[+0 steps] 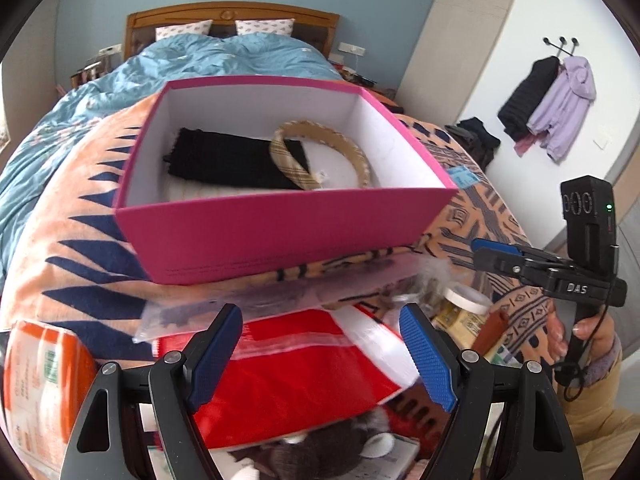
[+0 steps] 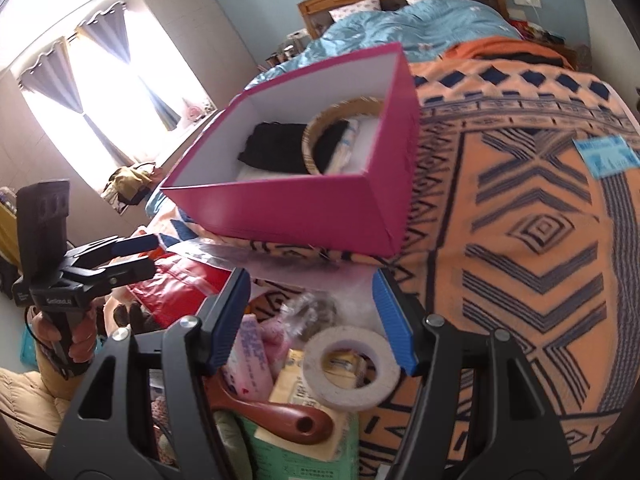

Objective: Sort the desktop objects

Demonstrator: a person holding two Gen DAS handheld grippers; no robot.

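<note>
Inside pink box [image 1: 280, 236]: black cloth [image 1: 224, 160] under plaid headband [image 1: 320, 152]; left tongs [image 1: 320, 356], right tongs [image 2: 312, 320] wide apart, empty.

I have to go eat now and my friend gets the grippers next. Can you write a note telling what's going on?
Left hand-held gripper: open, holding nothing, over the red packet.
Right hand-held gripper: open, holding nothing, over the tape roll.
Pink box: sits open on the orange blanket on the bed.
Done: a black cloth and a plaid headband already lie in the box.
Left: the pile in front of the box, namely the red packet, tape roll, brown wooden handle, pink packet, clear bag and orange pack.
</note>
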